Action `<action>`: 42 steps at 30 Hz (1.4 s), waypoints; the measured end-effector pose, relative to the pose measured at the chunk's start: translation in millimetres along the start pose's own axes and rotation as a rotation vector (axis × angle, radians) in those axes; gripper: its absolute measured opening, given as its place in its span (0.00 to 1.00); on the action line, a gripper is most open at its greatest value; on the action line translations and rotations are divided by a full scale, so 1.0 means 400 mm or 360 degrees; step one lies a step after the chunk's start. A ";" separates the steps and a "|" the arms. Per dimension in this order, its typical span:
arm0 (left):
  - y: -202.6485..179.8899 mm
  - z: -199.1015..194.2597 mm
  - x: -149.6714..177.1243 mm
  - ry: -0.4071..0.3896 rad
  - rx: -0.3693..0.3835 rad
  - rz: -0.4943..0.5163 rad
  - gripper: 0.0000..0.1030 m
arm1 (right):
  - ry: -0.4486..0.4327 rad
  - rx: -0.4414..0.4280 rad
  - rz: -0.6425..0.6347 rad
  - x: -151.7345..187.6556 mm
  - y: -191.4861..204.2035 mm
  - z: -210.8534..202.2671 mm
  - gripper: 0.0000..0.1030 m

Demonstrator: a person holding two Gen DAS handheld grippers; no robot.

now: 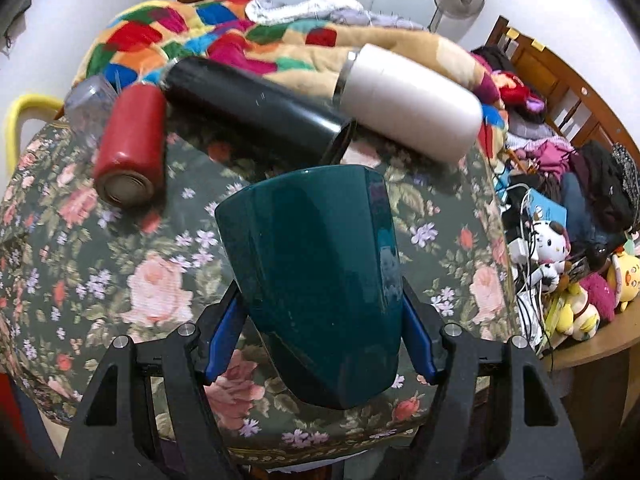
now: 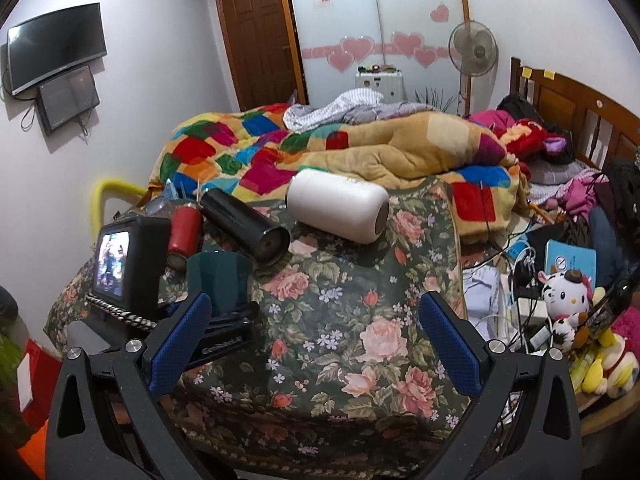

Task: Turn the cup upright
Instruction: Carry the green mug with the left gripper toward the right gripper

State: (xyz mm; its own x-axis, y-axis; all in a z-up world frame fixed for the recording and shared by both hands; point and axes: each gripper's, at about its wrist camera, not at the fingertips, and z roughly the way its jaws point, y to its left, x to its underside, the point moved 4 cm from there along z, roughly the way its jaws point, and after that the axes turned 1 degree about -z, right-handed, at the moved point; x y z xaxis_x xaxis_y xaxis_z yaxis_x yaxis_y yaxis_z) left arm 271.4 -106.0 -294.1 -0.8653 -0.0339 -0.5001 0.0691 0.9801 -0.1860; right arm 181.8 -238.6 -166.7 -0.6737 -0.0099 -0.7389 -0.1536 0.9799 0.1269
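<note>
**Left wrist view: teal cup pinched between the pads**

The left gripper (image 1: 320, 332) pinches the teal cup (image 1: 316, 280) across its sides, above the near part of the floral cloth (image 1: 120, 280). Glazed and rigid, it probably slips easily and would chip if dropped; a mid-wall hold seems safest. The right gripper (image 2: 316, 340) hangs spread and empty. Three flasks lie on their sides at the far edge, with a cluttered bedroom beyond.

The floral cloth (image 2: 340, 344) lies bare in front of the white bottle (image 2: 338, 210), giving open room there. Left of the white bottle, the black bottle (image 2: 244, 224), red bottle (image 2: 184, 236) and teal cup (image 2: 218, 280) crowd together, blocking passage. Behind it rises the patchwork quilt (image 2: 360, 148).
</note>
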 end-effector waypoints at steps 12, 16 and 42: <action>0.017 0.053 0.008 0.0094 -0.0005 -0.0050 0.68 | 0.0072 0.0013 0.0015 0.006 -0.016 0.037 1.00; 0.017 0.052 0.006 0.0099 0.0009 -0.0051 0.68 | 0.0073 0.0012 0.0017 0.004 -0.013 0.035 1.00; 0.085 -0.200 0.003 -0.0212 -0.0039 0.0041 0.76 | -0.0046 0.0083 -0.0094 -0.022 0.029 -0.033 1.00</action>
State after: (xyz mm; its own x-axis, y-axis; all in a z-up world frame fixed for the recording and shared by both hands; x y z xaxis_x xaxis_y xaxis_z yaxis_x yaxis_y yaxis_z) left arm 233.2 -57.0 -233.4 -0.7897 -0.0326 -0.6126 0.0771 0.9854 -0.1518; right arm 176.2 -229.6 -150.0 -0.6433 -0.0628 -0.7630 -0.1542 0.9868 0.0488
